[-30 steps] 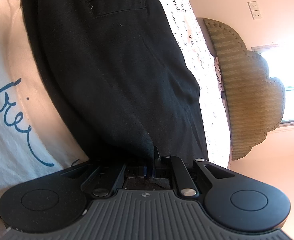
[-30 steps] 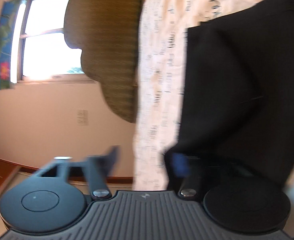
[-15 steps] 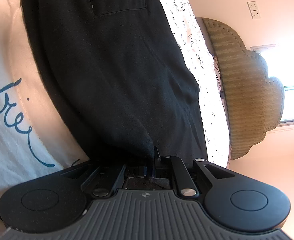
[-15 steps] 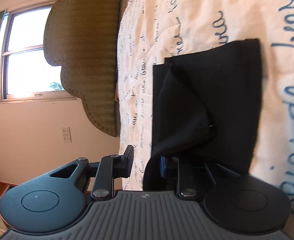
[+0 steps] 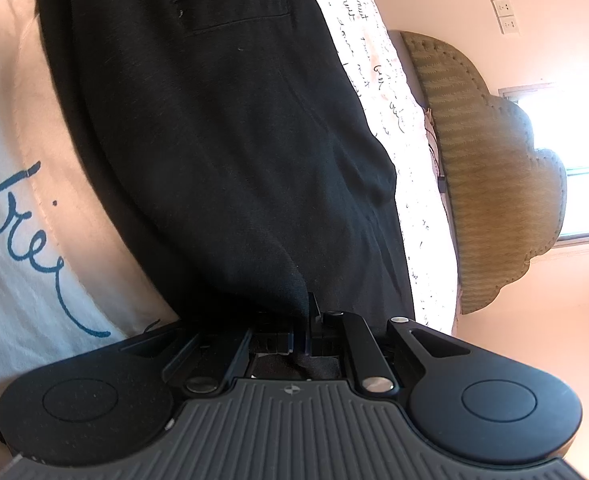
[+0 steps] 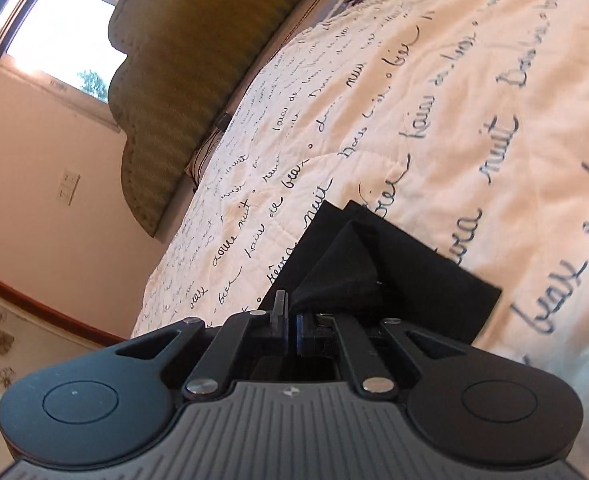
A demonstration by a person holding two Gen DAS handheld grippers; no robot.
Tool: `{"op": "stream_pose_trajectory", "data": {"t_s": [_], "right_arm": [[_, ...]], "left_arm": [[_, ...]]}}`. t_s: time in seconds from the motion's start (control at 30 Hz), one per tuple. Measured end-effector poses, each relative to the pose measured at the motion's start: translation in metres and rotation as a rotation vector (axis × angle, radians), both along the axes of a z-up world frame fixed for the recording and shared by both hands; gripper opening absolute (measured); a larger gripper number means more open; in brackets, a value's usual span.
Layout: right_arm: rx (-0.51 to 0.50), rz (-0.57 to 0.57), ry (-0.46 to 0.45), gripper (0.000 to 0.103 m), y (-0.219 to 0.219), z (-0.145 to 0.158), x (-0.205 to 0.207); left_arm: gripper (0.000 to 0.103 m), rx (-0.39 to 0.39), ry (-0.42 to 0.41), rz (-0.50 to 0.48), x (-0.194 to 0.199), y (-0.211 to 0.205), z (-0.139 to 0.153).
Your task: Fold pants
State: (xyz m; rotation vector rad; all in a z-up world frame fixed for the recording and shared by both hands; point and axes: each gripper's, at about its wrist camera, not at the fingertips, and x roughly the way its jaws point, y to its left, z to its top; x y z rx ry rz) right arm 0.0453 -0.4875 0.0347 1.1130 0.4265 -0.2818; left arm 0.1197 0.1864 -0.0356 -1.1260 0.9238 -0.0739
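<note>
Pants [image 5: 222, 128], plain black, are spread flat on a cream quilt [image 6: 454, 128] covered in blue cursive; I can make out "nuit" and "beaux", the rest is too warped to read. A welt back pocket [image 5: 230, 10] shows near the top of the left view. The left gripper [image 5: 306, 320] is clamped on a bunched fold of fabric. The right gripper [image 6: 290, 320] has just been closing and pinches a lifted corner, I think, tilted and rolled sideways toward the olive headboard [image 6: 182, 80].
</note>
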Motion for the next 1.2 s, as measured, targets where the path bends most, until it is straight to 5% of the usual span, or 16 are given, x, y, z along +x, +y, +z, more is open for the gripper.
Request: {"op": "stream_pose_trajectory", "data": {"t_s": [0.2, 0.3, 0.37, 0.57, 0.63, 0.7, 0.73, 0.83, 1.03, 1.1, 1.2], "right_arm": [[-0.045, 0.042, -0.118, 0.003, -0.007, 0.041, -0.032], [0.034, 0.022, 0.043, 0.003, -0.028, -0.008, -0.043], [0.053, 0.005, 0.063, 0.003, -0.034, -0.034, -0.05], [0.008, 0.021, -0.01, 0.003, -0.031, -0.013, -0.044], [-0.015, 0.031, 0.053, 0.003, -0.033, -0.018, -0.038], [0.044, 0.06, 0.111, 0.003, -0.038, -0.039, -0.034], [0.095, 0.048, 0.063, 0.004, -0.042, -0.046, -0.041], [0.224, -0.035, -0.032, 0.018, -0.052, -0.047, -0.07], [0.034, -0.207, -0.085, 0.059, -0.052, -0.004, -0.099], [0.032, -0.109, -0.174, 0.065, -0.037, 0.012, -0.081], [0.079, 0.194, -0.233, 0.075, 0.01, 0.031, -0.015]], "left_arm": [[0.018, 0.071, -0.014, -0.063, 0.004, -0.002, 0.011], [0.018, 0.059, -0.014, -0.059, 0.004, -0.003, 0.008], [0.019, 0.066, -0.015, -0.063, 0.005, -0.004, 0.008], [0.019, 0.08, -0.015, -0.074, 0.008, -0.006, 0.011], [0.019, 0.078, -0.028, -0.067, 0.005, -0.007, 0.009], [0.019, 0.083, -0.045, -0.068, 0.003, -0.008, 0.007], [0.019, 0.086, -0.049, -0.07, 0.003, -0.008, 0.007], [0.021, 0.141, -0.065, -0.086, 0.001, -0.009, 0.017], [0.033, 0.382, -0.166, -0.113, -0.009, -0.022, 0.047], [0.033, 0.365, -0.162, -0.112, -0.009, -0.02, 0.041], [0.035, 0.328, -0.184, -0.087, -0.012, -0.017, 0.032]]}}
